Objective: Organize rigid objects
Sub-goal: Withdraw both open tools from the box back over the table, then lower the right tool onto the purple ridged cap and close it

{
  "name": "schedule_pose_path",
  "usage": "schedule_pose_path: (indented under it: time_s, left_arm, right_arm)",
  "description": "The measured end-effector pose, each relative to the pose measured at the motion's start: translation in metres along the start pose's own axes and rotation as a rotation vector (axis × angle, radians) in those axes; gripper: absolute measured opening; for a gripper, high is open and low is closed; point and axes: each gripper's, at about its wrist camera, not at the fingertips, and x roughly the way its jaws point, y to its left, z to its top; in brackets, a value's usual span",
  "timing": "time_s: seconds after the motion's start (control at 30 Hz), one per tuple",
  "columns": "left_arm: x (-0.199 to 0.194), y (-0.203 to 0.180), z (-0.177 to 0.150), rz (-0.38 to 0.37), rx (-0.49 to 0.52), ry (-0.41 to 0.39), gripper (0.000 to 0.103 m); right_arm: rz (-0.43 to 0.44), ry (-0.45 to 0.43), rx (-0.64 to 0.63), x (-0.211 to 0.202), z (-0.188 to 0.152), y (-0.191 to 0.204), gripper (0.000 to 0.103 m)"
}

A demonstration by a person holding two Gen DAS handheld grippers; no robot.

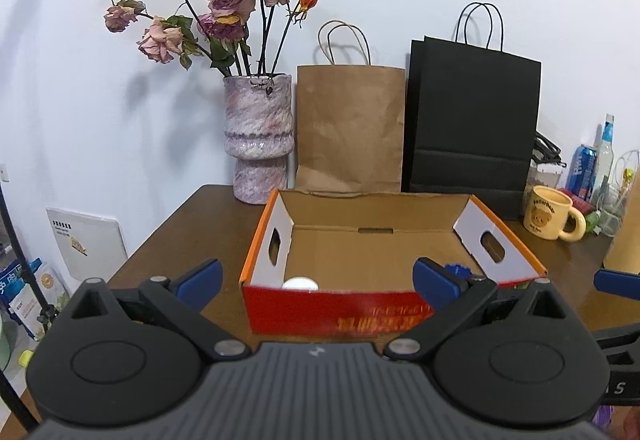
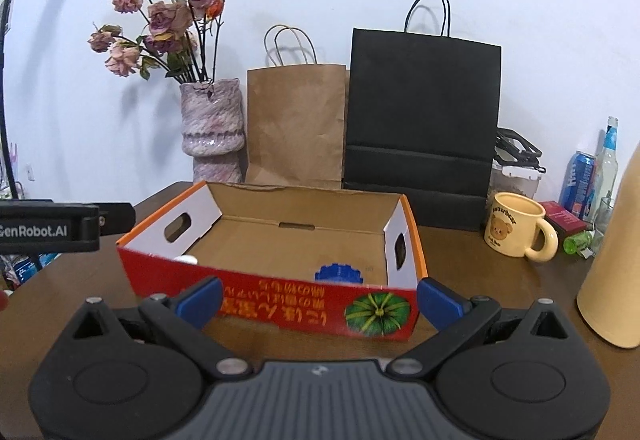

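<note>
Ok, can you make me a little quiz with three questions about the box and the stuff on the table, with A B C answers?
1. Where is the mug?
A. inside the box
B. on the table, right of the box
C. on top of the black bag

2. How many paper bags stand at the wall?
A. one
B. two
C. four

3. How are the two grippers?
A. both open, holding nothing
B. both shut on the mug
C. one holds the vase

Answers:
1 B: the mug stands on the table, to the right of the box.
2 B: a brown bag and a black bag stand behind the box.
3 A: the left gripper and the right gripper show their fingers wide apart with nothing between.
</note>
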Motion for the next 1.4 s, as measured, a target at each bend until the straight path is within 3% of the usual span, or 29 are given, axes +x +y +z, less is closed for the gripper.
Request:
schedule_pose_path:
  time_s: [0.77, 1.4]
  left_arm:
    - [-0.061, -0.008, -0.047, -0.017, -0.002, 0.026, 0.103]
    - [-0.072, -0.016, -0.089, 0.008, -0.011, 0.081, 0.103]
  right_arm:
    - [-0.009, 0.049, -0.018, -0.065, -0.06, -0.019, 0.103]
    - [-0.016, 0.148, -0.086, -0.067, -0.101, -0.051, 0.103]
